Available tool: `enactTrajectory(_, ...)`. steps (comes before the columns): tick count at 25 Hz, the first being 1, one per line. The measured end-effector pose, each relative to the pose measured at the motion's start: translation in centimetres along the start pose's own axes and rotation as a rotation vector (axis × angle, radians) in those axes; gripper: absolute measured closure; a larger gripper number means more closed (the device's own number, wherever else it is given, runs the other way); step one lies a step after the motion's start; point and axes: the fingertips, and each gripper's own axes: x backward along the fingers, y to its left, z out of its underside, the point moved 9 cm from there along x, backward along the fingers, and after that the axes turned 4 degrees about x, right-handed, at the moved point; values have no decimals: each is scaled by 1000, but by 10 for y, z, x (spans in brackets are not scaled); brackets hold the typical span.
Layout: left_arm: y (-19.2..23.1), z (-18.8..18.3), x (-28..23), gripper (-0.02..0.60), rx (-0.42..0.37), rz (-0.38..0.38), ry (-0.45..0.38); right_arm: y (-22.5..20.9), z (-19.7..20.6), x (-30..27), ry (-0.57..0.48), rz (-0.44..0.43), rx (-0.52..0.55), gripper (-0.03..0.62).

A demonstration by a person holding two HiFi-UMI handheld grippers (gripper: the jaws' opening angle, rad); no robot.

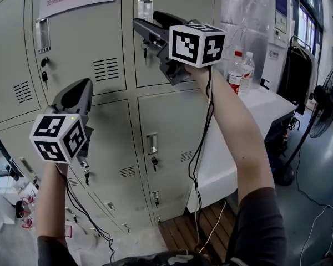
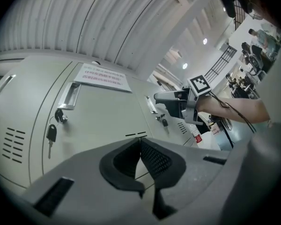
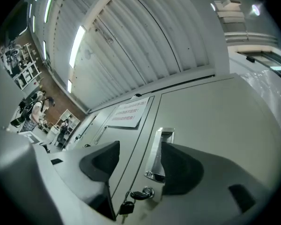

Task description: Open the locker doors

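The right tongs (image 3: 139, 154) are apart by a locker door (image 3: 215, 125) handle (image 3: 158, 156); the left tongs (image 2: 140, 144) are pressed together, empty. Next, I think: pinch and pull.

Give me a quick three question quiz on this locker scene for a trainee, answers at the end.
1. True or false: the left gripper's jaws are together, holding nothing.
2. The right gripper's jaws stand: A) apart B) shut, empty C) shut on a cloth.
3. Fill in: a ___ hangs from the lock below the door handle in the right gripper view.
Key: 1 true; 2 A; 3 key.
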Motion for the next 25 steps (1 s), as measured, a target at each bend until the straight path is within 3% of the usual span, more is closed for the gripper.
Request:
enactTrajectory(5, 11, -7, -6, 572, 13, -11, -21, 1, 0, -21, 71, -26, 5, 299)
enactTrajectory(12, 18, -2, -10, 572, 20, -17, -47, 4, 1, -41, 150, 50, 50, 299)
enactTrajectory(18, 20, 4, -12, 572, 44, -5, -63, 3, -3, -46, 145, 79, -36, 299)
enactTrajectory(25, 23, 14, 0, 572, 76, 3, -45, 17, 3, -52, 156, 221, 66, 299)
